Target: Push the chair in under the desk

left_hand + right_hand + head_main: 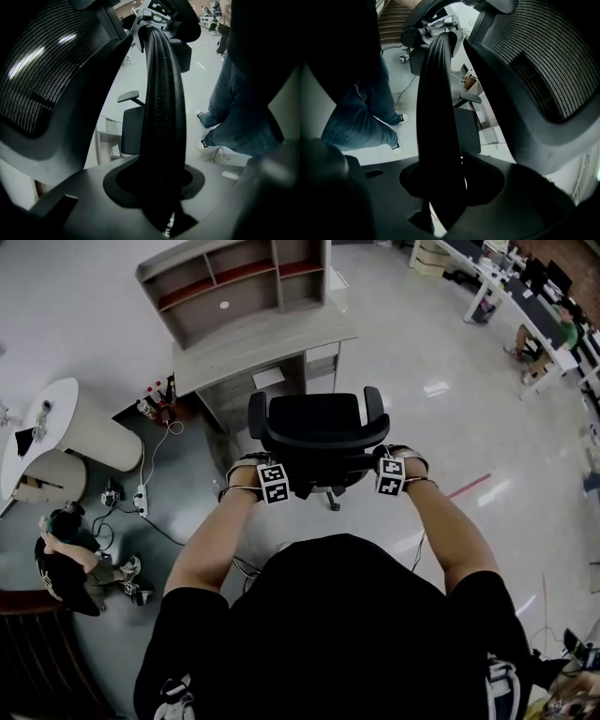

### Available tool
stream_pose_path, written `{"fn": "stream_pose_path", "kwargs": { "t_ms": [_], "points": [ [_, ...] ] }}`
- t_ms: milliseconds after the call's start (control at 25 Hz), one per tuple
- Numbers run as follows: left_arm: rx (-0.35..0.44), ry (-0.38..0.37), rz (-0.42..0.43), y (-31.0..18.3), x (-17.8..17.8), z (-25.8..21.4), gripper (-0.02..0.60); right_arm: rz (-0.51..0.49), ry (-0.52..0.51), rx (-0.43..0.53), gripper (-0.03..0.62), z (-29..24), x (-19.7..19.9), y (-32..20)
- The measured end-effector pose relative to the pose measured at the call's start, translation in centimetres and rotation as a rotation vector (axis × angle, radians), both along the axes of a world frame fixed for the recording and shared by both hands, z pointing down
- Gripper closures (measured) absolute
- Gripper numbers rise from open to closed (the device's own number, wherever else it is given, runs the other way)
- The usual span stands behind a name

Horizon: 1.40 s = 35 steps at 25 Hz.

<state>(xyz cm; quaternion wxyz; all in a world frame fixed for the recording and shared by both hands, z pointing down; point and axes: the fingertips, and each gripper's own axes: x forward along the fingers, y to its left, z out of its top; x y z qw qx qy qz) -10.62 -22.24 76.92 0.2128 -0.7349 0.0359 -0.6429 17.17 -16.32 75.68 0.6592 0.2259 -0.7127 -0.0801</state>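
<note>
- Just short of the desk [267,345], my left gripper [263,471] and right gripper [387,466] each clench the backrest rim [161,93] of the office chair [319,425].
- Its seat and backrest hide most of its base.

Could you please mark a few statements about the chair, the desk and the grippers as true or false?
1. The left gripper and the right gripper are both shut on the backrest of the chair. True.
2. The chair is white. False: it is black.
3. The desk carries a shelf unit. True.
4. The power strip lies on the desk. False: it lies on the floor, left of the desk.
</note>
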Motion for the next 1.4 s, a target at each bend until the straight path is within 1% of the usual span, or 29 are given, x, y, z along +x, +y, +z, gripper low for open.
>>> {"fn": "stream_pose_path", "kwargs": {
  "t_ms": [440,760,1040,1400],
  "points": [
    [0.002,-0.001,-0.155,-0.2,-9.2,0.3,0.459,-0.152,-0.001,0.002,0.462,0.3,-8.6,-4.5],
    [0.008,-0.001,-0.236,-0.1,-13.8,0.3,0.459,-0.236,-0.003,0.004,0.462,0.3,-13.2,-6.6],
    [0.012,0.000,-0.267,-0.1,-15.3,0.5,0.459,-0.272,-0.007,0.007,0.462,0.6,-14.8,-7.5],
    [0.020,0.012,-0.266,-1.2,-15.3,0.1,0.465,-0.285,-0.005,0.003,0.462,0.4,-14.9,-8.9]
  ]
}}
